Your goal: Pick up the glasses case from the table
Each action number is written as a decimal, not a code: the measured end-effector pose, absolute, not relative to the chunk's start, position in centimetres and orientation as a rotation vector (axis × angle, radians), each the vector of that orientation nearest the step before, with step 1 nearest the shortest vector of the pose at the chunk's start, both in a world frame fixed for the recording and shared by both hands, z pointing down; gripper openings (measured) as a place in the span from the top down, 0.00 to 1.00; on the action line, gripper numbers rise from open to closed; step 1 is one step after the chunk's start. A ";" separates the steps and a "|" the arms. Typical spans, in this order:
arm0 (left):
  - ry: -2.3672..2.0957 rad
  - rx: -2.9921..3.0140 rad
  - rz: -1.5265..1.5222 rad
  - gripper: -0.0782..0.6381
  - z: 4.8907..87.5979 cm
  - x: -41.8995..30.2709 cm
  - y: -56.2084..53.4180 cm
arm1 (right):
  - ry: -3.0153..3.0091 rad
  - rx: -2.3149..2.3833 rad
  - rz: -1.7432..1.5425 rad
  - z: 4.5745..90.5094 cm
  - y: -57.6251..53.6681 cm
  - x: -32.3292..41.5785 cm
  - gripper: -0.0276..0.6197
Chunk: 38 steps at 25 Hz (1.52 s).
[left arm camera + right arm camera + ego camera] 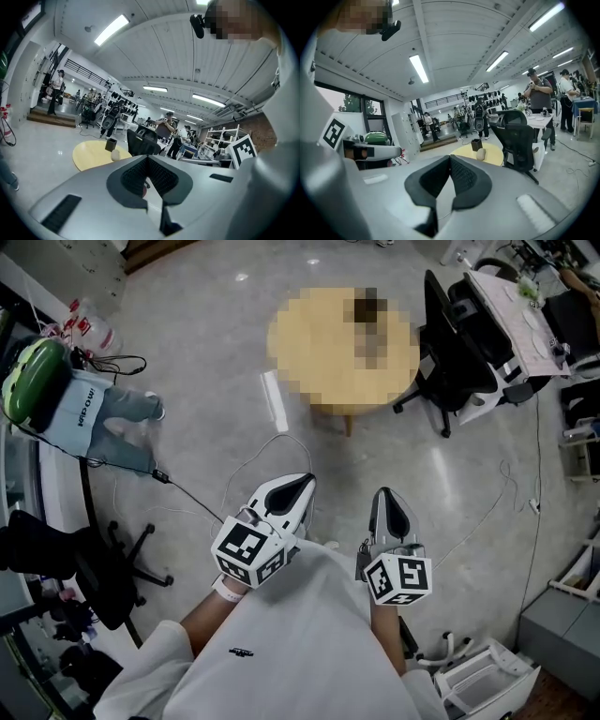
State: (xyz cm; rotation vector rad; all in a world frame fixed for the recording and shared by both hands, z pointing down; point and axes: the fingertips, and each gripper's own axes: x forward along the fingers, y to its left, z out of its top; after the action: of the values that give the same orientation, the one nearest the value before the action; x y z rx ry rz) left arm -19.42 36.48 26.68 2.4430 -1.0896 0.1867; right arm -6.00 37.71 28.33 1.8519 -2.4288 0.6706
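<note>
A round yellow table [89,158] stands well ahead on the floor, and a mosaic patch covers it in the head view. A pale oval case [116,155] lies on it next to a small dark box [110,144]. The right gripper view shows the same case [481,153] and box [476,144] on the table [496,155]. Both grippers are held close to the person's chest, far from the table. The left gripper [305,482] is shut, its jaws [148,157] meeting with nothing between them. Beside it, the right gripper [386,493] is shut and empty too [450,156].
A black office chair [448,352] stands right of the table, with a cluttered desk [514,315] behind it. Cables [267,451] trail over the floor in front of the grippers. At the left are a green helmet [33,381] and a dark chair base [131,563]. Several people stand in the background [541,96].
</note>
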 end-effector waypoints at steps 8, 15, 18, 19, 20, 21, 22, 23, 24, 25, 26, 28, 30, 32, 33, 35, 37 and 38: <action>-1.003 2.485 0.167 0.88 26.5 -21.8 32.7 | -2.383 1.934 0.612 27.7 34.2 -8.1 0.94; -0.977 2.474 0.186 0.88 27.4 -23.6 30.7 | -2.311 1.967 0.633 28.6 33.2 -7.9 0.94; -0.967 2.466 0.195 0.88 27.8 -23.0 29.5 | -2.301 1.987 0.638 28.6 31.7 -7.0 0.94; -0.962 2.465 0.201 0.88 28.1 -22.7 29.1 | -2.301 1.989 0.644 28.8 31.2 -6.8 0.94; -0.957 2.462 0.208 0.88 28.4 -22.4 28.7 | -2.303 1.987 0.654 29.0 30.8 -6.7 0.94; -0.954 2.457 0.217 0.88 28.6 -22.0 28.4 | -2.307 1.982 0.668 29.3 30.4 -6.5 0.94; -0.952 2.452 0.228 0.88 28.9 -21.6 28.0 | -2.311 1.977 0.682 29.6 29.9 -6.3 0.94; -0.952 2.449 0.238 0.88 29.2 -21.1 27.4 | -2.315 1.971 0.694 29.9 29.3 -5.9 0.94; -0.953 2.446 0.248 0.88 29.5 -20.4 26.6 | -2.321 1.962 0.704 30.3 28.4 -5.4 0.94; -0.955 2.444 0.254 0.88 29.7 -19.7 25.7 | -2.333 1.949 0.714 30.5 27.4 -4.9 0.94; -0.958 2.441 0.256 0.88 29.8 -19.0 24.8 | -2.350 1.934 0.726 30.8 26.4 -4.3 0.94; -0.964 2.434 0.254 0.88 29.9 -17.6 23.2 | -2.393 1.909 0.758 30.8 24.4 -3.2 0.94; -0.971 2.424 0.259 0.88 29.9 -16.2 21.5 | -2.432 1.885 0.783 30.6 22.2 -2.0 0.94; -0.979 2.415 0.271 0.88 30.0 -14.4 19.2 | -2.441 1.877 0.800 30.6 19.5 -0.3 0.94; -0.986 2.411 0.276 0.88 30.0 -13.4 18.0 | -2.445 1.870 0.812 30.6 18.0 0.7 0.94; -1.004 2.405 0.276 0.88 29.7 -11.1 15.6 | -2.478 1.839 0.838 30.4 15.5 2.5 0.94; -1.032 2.396 0.271 0.88 29.3 -9.2 13.4 | -2.523 1.793 0.847 30.1 13.2 4.0 0.94; -1.049 2.387 0.270 0.88 29.2 -8.3 12.3 | -2.542 1.765 0.838 30.0 12.1 4.6 0.94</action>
State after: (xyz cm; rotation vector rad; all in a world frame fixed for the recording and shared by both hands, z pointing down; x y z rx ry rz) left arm -8.32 12.32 29.20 2.3865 -1.0491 0.2697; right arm 4.64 12.11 29.95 1.7650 -2.5425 0.8384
